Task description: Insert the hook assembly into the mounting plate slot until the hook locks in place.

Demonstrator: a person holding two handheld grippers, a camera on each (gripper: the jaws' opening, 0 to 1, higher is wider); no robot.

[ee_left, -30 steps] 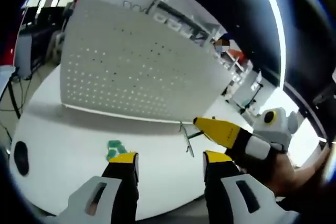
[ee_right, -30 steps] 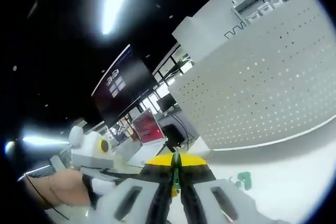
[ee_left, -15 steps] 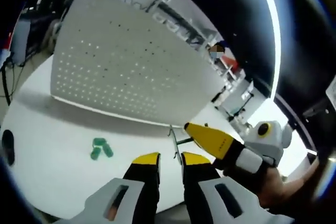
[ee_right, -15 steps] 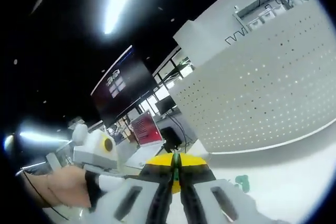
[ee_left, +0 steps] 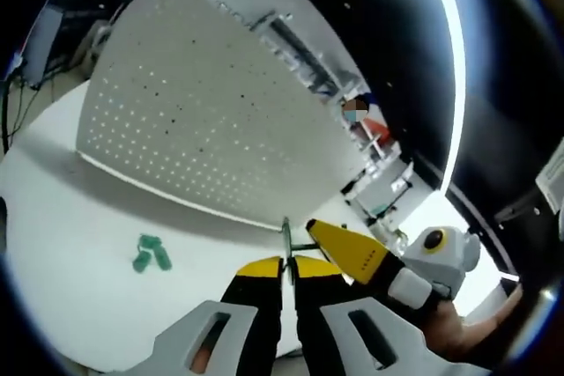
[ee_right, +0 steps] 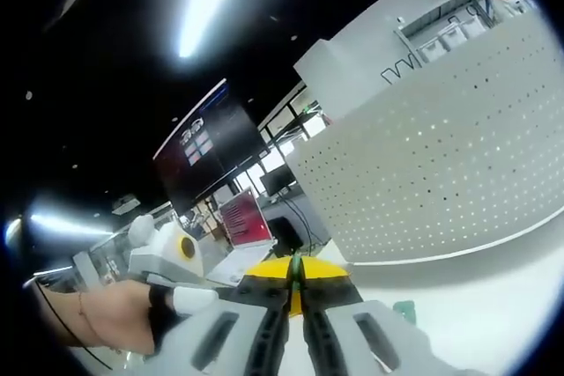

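The white perforated mounting plate (ee_left: 203, 121) stands upright on the white table (ee_left: 79, 305). In front of it a thin metal hook (ee_left: 285, 233) is held in the air. My left gripper (ee_left: 287, 263) is shut on the hook's lower part. My right gripper (ee_left: 315, 233) comes in from the right and pinches the same hook. In the right gripper view, my right gripper (ee_right: 296, 272) is shut on the hook (ee_right: 296, 261), with the plate (ee_right: 441, 156) to the right. The left gripper's white body (ee_right: 167, 248) and a hand sit at the left.
Small green parts (ee_left: 148, 251) lie on the table left of the grippers, and one such green part (ee_right: 404, 308) sits low in the right gripper view. Behind are shelves (ee_left: 295, 41), a dark wall screen (ee_right: 207, 151) and a red monitor (ee_right: 248, 216).
My left gripper's jaws went from wide open to shut on the hook. The right gripper has kept its hold throughout. Both cameras shifted slightly.
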